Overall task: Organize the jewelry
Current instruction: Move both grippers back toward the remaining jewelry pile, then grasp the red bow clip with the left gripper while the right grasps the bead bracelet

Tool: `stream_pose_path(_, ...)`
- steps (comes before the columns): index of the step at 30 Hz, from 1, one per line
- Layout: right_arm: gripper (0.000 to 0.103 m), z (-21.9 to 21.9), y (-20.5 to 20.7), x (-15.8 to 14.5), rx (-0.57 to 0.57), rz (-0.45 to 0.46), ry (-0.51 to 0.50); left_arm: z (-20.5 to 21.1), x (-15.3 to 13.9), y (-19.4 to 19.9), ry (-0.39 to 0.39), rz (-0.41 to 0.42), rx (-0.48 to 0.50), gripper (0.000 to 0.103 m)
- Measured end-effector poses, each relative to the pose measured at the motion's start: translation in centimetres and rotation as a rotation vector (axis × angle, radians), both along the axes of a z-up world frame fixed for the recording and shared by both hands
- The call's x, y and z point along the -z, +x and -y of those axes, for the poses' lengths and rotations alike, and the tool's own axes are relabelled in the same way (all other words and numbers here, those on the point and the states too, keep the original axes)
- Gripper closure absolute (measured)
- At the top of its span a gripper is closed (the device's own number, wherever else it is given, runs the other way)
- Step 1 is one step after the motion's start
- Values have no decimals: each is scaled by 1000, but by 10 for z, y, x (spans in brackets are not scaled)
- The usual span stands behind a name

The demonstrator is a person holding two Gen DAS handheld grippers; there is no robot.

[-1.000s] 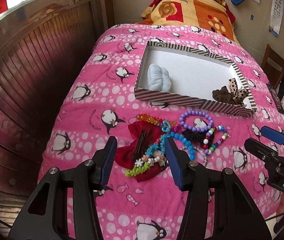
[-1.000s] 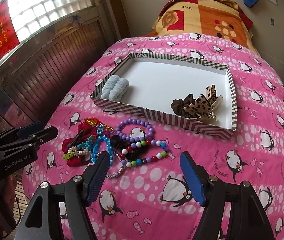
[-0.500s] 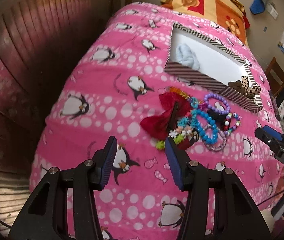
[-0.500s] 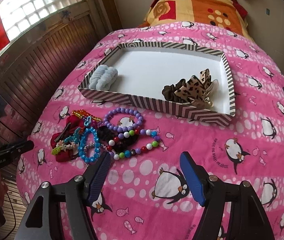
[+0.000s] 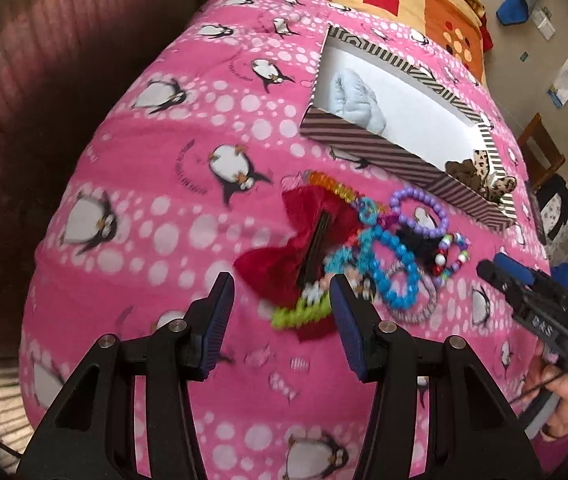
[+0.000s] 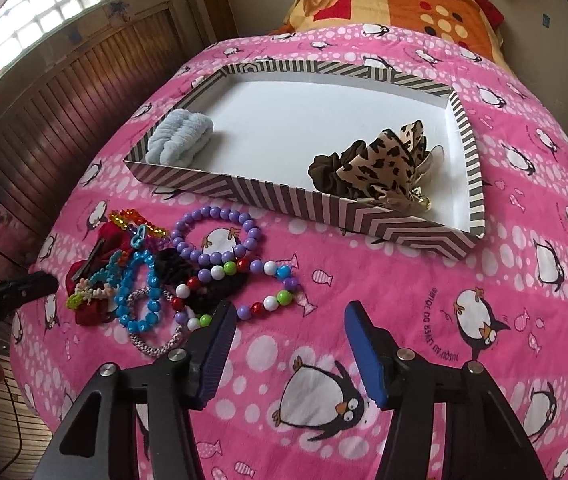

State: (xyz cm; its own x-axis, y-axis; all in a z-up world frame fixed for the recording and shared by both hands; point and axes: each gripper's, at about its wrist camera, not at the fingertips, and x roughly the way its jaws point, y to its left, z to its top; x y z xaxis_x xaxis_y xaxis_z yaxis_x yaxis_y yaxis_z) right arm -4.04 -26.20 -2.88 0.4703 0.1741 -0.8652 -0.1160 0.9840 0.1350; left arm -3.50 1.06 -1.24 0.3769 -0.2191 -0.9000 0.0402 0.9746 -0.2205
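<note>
Jewelry (image 6: 187, 268) lies in a tangled heap on the pink penguin blanket (image 6: 424, 292), at the left centre of the right wrist view, just below the striped box (image 6: 284, 200). The box holds only a pale blue scrunchie (image 6: 179, 138) in its left corner and a leopard-print scrunchie (image 6: 380, 172) near its right wall, so the sorting looks barely begun. Left outside are the purple bead bracelet (image 6: 215, 236), the multicoloured bead strand (image 6: 259, 292), the blue bead bracelet (image 6: 139, 292) and the red bow clip (image 5: 304, 248). The left gripper (image 5: 279, 296) hovers with fingers apart at the bow's lower edge; the right gripper (image 6: 288, 328), also spread and holding nothing, sits low beside the multicoloured strand.
</note>
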Motion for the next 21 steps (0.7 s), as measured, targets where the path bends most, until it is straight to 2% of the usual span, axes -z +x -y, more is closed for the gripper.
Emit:
stream_pose_path(3, 49, -1, 1, 2, -12, -12, 8, 7, 3, 17, 20, -1, 16, 54)
stream_pose_path(8, 49, 2, 3, 3, -22, -19, 6, 21, 21, 41, 102, -50, 53, 54)
stream_pose_path(10, 49, 4, 5, 5, -26, -24, 7, 23, 24, 42, 98, -59, 61, 56)
stream_pose_path(12, 49, 6, 7, 6, -27, -26, 10, 27, 25, 43, 99, -60, 79, 67)
stream_pose_path(15, 49, 9, 11, 11, -24, -39, 21, 32, 23, 41, 94, -55, 104, 77)
stream_pose_path(20, 49, 8, 17, 14, -39, -50, 28, 29, 18, 39, 3, -76, 114, 74)
stream_pose_path(21, 49, 8, 17, 14, -43, -51, 29, 32, 17, 38, 6, -72, 117, 73)
